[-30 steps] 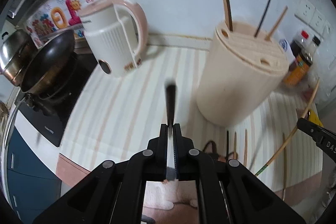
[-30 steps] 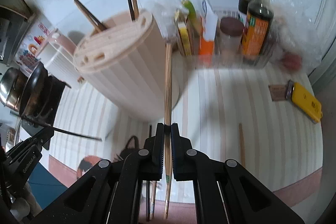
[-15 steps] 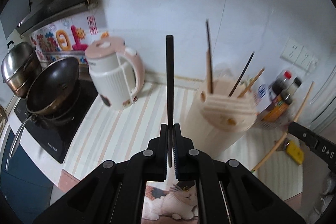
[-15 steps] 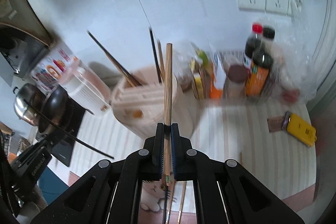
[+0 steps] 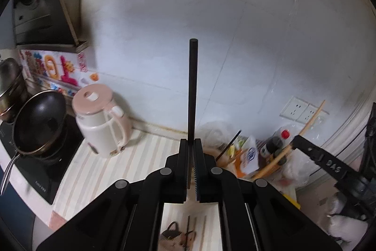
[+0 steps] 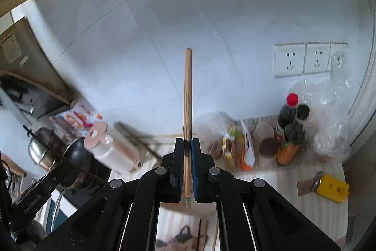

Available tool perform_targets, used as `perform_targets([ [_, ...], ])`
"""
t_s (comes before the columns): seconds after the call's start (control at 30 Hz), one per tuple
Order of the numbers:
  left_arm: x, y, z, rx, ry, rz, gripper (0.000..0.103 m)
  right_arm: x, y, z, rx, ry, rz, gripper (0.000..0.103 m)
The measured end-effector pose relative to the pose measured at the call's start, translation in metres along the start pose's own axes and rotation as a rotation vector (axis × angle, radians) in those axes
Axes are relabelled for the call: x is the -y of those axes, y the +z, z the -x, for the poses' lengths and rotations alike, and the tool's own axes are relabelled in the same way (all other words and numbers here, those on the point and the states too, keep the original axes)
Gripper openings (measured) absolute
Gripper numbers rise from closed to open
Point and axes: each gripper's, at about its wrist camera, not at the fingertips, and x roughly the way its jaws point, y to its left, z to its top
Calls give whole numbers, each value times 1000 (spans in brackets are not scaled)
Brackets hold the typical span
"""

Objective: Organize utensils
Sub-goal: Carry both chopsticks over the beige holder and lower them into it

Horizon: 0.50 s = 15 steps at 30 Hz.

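Black chopstick (image 5: 192,88) upright between left tool (image 5: 192,145) pads, tip overhead.

Both wrist cameras are looking forward along their own fingers, tilting down over the striped counter (image 5: 98,171) toward the white tiled wall (image 5: 164,39) from well above it. The left view is taking in the wok (image 5: 40,121) and the pink kettle (image 5: 101,124) at its left; the right view is facing the sockets (image 6: 303,60) and bottles (image 6: 289,131). Both are sharing the kettle, the bottles and the wall, and each is catching the other gripper at its edge.
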Motion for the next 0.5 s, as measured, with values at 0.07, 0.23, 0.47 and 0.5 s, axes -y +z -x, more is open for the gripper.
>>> perform_targets([
  [0.07,5,9,-10,-6,-14,1,2,1,9,-9,7,0,-13,6],
  [0.23,14,28,-46,-30,-23,-4,2,1,26,-35,25,-13,-40,6],
  [0.47,22,30,-95,-108,8,-54,2,3,27,-75,7,-50,-41,6],
  [0.5,22,28,-102,-124,13,-63,2,3,26,-79,2,-53,-36,6],
])
